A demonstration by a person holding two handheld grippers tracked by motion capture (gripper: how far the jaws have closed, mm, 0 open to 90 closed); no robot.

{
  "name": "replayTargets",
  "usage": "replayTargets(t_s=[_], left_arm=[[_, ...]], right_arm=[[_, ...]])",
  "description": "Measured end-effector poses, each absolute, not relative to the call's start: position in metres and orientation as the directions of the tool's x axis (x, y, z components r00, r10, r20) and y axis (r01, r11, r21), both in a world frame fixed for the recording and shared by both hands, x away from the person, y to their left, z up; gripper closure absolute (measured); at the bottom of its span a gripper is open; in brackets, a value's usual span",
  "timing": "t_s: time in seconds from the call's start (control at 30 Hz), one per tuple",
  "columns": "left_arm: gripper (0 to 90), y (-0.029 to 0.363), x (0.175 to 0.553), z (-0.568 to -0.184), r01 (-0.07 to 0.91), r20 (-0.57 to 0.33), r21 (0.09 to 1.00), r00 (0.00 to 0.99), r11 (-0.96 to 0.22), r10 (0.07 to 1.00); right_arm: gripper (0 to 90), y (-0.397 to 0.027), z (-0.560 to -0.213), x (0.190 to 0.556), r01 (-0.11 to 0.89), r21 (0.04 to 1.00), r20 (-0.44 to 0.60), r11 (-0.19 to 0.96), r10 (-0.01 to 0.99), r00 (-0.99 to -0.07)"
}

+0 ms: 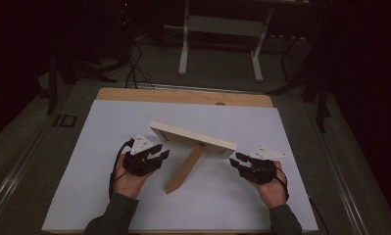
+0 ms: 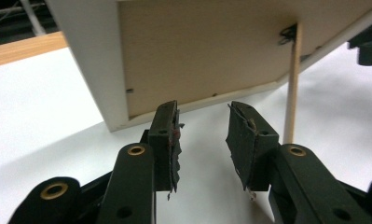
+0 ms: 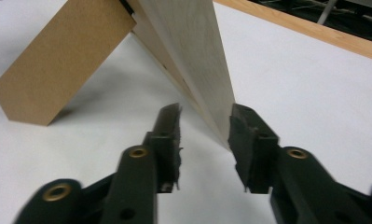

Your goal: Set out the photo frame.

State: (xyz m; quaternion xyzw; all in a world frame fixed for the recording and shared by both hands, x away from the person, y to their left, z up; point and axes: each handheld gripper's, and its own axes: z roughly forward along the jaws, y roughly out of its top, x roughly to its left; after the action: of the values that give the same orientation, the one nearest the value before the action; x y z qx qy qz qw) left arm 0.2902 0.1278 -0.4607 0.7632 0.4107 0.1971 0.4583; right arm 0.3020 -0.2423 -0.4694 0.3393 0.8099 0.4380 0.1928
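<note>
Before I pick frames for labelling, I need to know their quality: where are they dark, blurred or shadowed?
High view: room dim, the white table sheet evenly lit, the pale wooden picture frame sharp. Left gripper view: crisp; soft shadow under the frame on the sheet. Right gripper view: the right gripper has its left jaw smeared by motion blur, and the brown cardboard stand casts a soft shadow.

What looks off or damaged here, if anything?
The picture frame stands normally on its stand leg. The oddity is wear: black pads on the left hand-held gripper are frayed and torn at the edges.
</note>
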Motion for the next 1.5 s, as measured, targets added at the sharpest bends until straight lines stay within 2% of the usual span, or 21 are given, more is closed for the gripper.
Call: replayTargets(t_s=[0.2, 0.33, 0.43, 0.6, 1.1, 1.5], left_arm=[[65.9, 0.127, 0.288, -0.458, 0.442, -0.075, 0.865, 0.581, -0.236, 0.811], [69.3, 0.126, 0.289, -0.455, 0.442, -0.075, 0.866, 0.579, -0.236, 0.812], [74.8, 0.127, 0.29, -0.454, 0.443, -0.085, 0.871, 0.564, -0.214, 0.822], [89.7, 0.128, 0.289, -0.453, 0.439, -0.064, 0.871, 0.545, -0.22, 0.836], [90.0, 0.111, 0.311, -0.451, 0.448, -0.088, 0.87, 0.553, -0.207, 0.829], [90.0, 0.098, 0.32, -0.448, 0.446, -0.078, 0.868, 0.558, -0.219, 0.826]], right_arm=[[83.3, -0.249, -0.468, 0.304, 0.388, 0.843, -0.018, 0.373, 0.741, -0.671], [89.6, -0.249, -0.466, 0.307, 0.389, 0.846, -0.017, 0.364, 0.748, -0.664], [89.8, -0.248, -0.465, 0.309, 0.391, 0.848, -0.013, 0.357, 0.753, -0.658], [89.9, -0.249, -0.463, 0.315, 0.4, 0.86, 0.022, 0.315, 0.762, -0.647], [89.8, -0.247, -0.458, 0.328, 0.42, 0.881, 0.112, 0.217, 0.768, -0.631], [89.8, -0.244, -0.449, 0.331, 0.406, 0.891, 0.126, 0.203, 0.748, -0.651]])
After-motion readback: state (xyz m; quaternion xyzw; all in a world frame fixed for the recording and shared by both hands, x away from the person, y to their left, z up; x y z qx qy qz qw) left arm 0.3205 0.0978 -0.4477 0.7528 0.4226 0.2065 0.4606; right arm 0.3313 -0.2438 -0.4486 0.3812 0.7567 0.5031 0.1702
